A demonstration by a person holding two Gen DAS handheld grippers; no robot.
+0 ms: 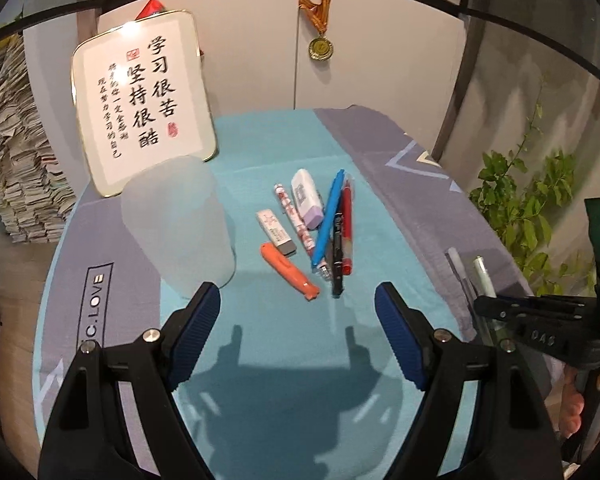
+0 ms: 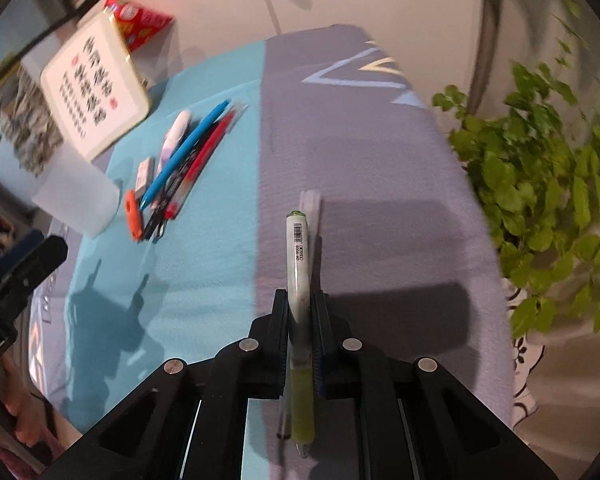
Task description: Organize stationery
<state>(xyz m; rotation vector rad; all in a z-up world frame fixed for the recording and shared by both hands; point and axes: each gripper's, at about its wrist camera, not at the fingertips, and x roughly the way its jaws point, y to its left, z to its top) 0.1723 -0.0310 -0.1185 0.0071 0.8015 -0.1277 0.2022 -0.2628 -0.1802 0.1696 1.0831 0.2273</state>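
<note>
A table covered by a teal and grey cloth (image 1: pixel 260 152) is shown in both wrist views. Near its middle a loose cluster of stationery is laid out: an orange highlighter (image 1: pixel 290 272), a white eraser (image 1: pixel 277 232), a patterned red-and-white stick (image 1: pixel 294 216), a lilac-ended correction tape (image 1: pixel 308 198), a blue pen (image 1: pixel 329 220), a red pen (image 1: pixel 347 228) and a black pen (image 1: pixel 337 264), the pens touching and partly overlapping. A translucent frosted cup (image 1: pixel 180 224) is stood upright just left of the cluster. Behind the cup a framed calligraphy board (image 1: pixel 144 100) is leaned against the wall, where a gold medal (image 1: pixel 321 48) is hung. The left gripper (image 1: pixel 298 312) is held above the teal cloth with its jaws spread wide and nothing between them. The right gripper (image 2: pixel 303 312) is closed on a white pen with a green tip (image 2: pixel 298 256), which is gripped along its barrel and pointed forward over the grey part of the cloth; a clear pen (image 2: pixel 312 208) is seen just beside it, though whether it is also gripped cannot be told. A leafy green plant (image 2: pixel 540 184) is placed beyond the table's right edge.
</note>
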